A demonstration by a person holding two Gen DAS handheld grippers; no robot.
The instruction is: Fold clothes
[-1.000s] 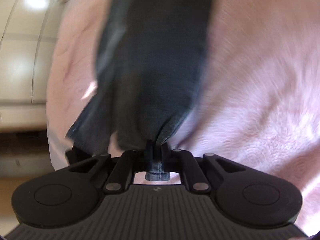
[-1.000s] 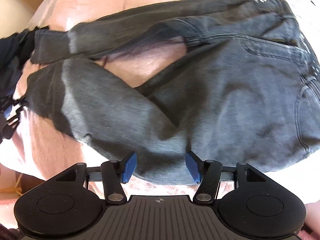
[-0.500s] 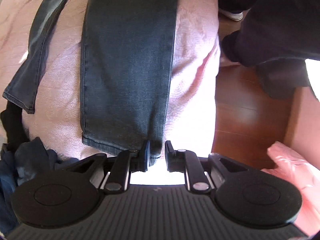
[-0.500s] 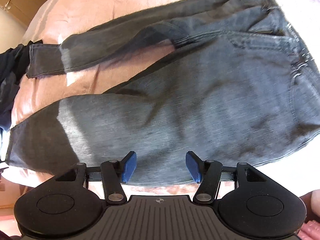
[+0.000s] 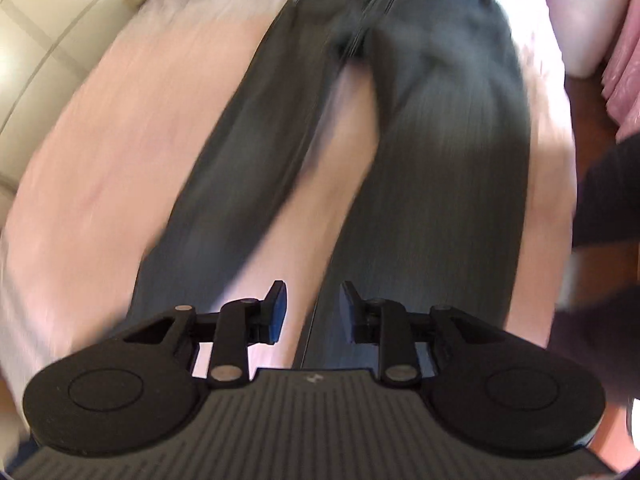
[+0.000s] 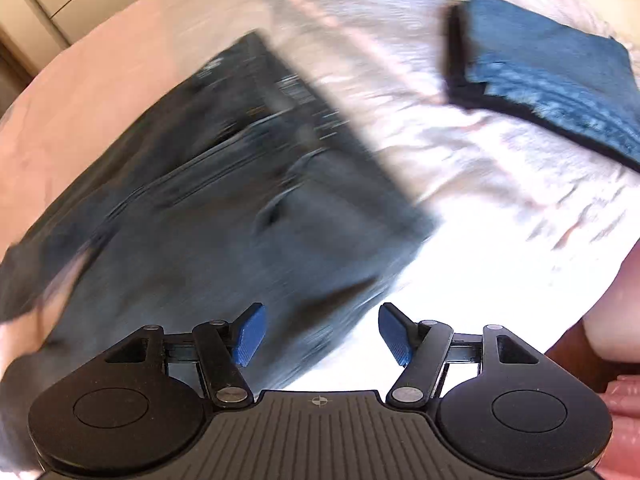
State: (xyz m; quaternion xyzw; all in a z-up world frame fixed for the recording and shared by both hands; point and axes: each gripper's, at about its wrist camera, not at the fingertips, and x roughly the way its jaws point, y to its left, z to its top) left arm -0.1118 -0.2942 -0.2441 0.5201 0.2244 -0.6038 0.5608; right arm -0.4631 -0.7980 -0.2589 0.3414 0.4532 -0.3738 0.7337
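Across the pink bed point(image 5: 100, 168), the jeans point(image 5: 440, 184) lay spread flat, legs toward six o'clock. Left claw point(image 5: 310, 310) had let the hem go; right claw point(image 6: 318, 334) gaped empty too (folding could start).

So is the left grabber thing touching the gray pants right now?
Cannot tell. In the left wrist view the left gripper is open over the gray pants, gripping nothing, but blur hides any gap.
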